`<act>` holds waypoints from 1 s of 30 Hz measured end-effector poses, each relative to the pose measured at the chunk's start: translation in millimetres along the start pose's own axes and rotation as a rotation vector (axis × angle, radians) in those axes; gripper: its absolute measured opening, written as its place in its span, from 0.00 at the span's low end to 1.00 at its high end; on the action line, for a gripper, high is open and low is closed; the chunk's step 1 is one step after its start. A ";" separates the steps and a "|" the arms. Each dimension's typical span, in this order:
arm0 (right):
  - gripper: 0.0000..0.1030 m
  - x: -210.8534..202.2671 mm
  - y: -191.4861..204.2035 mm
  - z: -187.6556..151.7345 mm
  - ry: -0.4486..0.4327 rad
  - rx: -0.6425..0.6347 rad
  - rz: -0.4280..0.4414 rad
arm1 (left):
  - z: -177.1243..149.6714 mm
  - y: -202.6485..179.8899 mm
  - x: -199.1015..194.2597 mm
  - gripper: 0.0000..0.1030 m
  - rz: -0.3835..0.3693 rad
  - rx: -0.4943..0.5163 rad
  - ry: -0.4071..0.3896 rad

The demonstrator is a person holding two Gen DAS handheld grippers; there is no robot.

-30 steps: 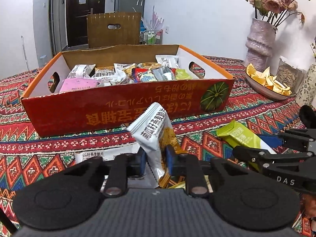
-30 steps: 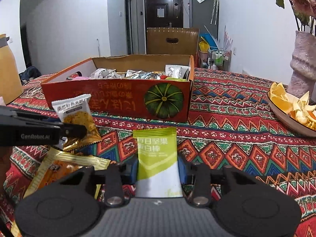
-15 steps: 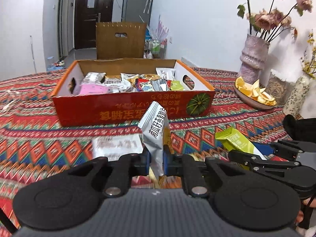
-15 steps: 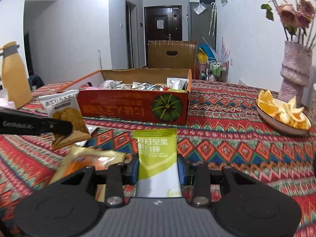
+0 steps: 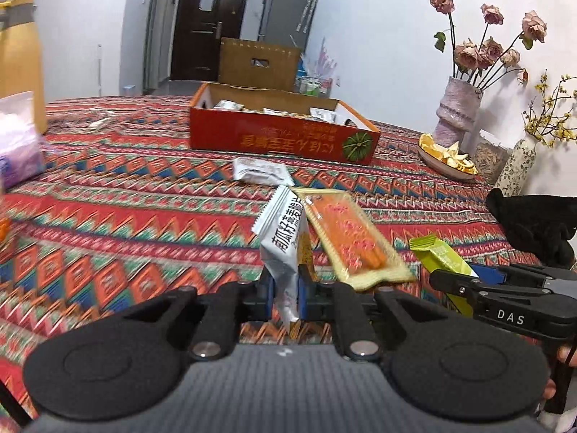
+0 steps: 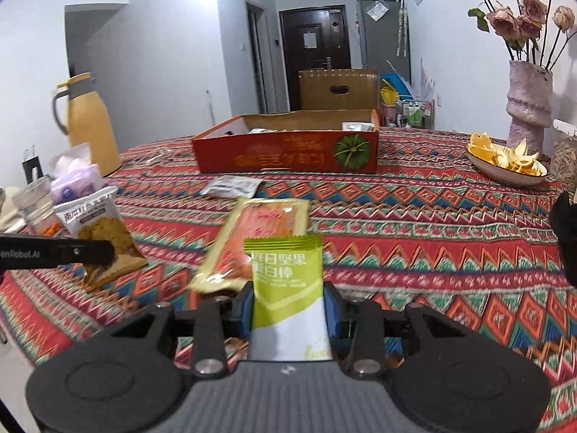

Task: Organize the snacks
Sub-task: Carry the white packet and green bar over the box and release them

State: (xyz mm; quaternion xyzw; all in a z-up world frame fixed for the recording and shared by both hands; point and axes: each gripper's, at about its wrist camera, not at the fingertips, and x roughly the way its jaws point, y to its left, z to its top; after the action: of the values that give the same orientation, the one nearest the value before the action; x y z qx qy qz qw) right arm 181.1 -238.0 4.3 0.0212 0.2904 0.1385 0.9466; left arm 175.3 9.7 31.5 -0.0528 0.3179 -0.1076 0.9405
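Observation:
My left gripper (image 5: 285, 290) is shut on a white cracker packet (image 5: 285, 241), held upright above the tablecloth; the packet also shows in the right wrist view (image 6: 99, 227). My right gripper (image 6: 288, 310) is shut on a green and white nut bar packet (image 6: 286, 281), which also shows in the left wrist view (image 5: 438, 258). The red cardboard box (image 5: 285, 137) with several snacks inside stands far ahead on the table, and it also shows in the right wrist view (image 6: 288, 149). An orange and yellow snack packet (image 5: 346, 234) and a white packet (image 5: 259, 171) lie on the cloth between me and the box.
A plate of orange peels (image 6: 505, 158), a pink vase with dried roses (image 6: 528, 104) and a jar (image 6: 566, 155) stand at the right. A yellow thermos (image 6: 90, 122), a purple tissue pack (image 6: 75, 180) and a small jar (image 6: 34, 202) stand at the left.
Both grippers have pulled back and up from the box with their packets still held. The box now looks much farther away, and the orange packet and white packet lie uncovered.

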 end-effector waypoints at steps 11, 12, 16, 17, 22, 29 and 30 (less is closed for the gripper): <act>0.36 -40.7 20.9 -8.0 -0.070 -0.026 0.008 | -19.8 2.9 -41.5 0.12 0.011 -0.017 -0.050; 0.36 -41.1 20.4 -7.8 -0.071 -0.020 0.005 | -19.9 3.0 -42.2 0.12 0.009 -0.016 -0.053; 0.36 -38.3 20.0 -7.2 -0.070 -0.013 -0.003 | -15.6 1.9 -37.5 0.12 0.000 -0.005 -0.049; 0.36 -36.8 19.4 -5.9 -0.070 -0.012 -0.002 | -13.9 2.0 -35.6 0.12 -0.003 -0.001 -0.049; 0.36 -23.8 15.9 -0.5 -0.061 -0.015 -0.005 | -1.4 0.9 -22.3 0.12 -0.013 0.007 -0.049; 0.36 0.5 -1.4 21.5 -0.067 -0.019 -0.038 | 21.1 -0.2 7.0 0.12 -0.016 0.018 -0.041; 0.36 4.5 -4.5 26.1 -0.070 -0.021 -0.044 | 25.1 -0.5 11.9 0.12 -0.016 0.021 -0.043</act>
State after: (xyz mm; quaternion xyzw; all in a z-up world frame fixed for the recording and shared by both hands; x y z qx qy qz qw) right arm 200.3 -240.0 23.0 0.0094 0.2560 0.1197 0.9592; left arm 199.8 7.1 44.5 -0.0475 0.2962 -0.1173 0.9467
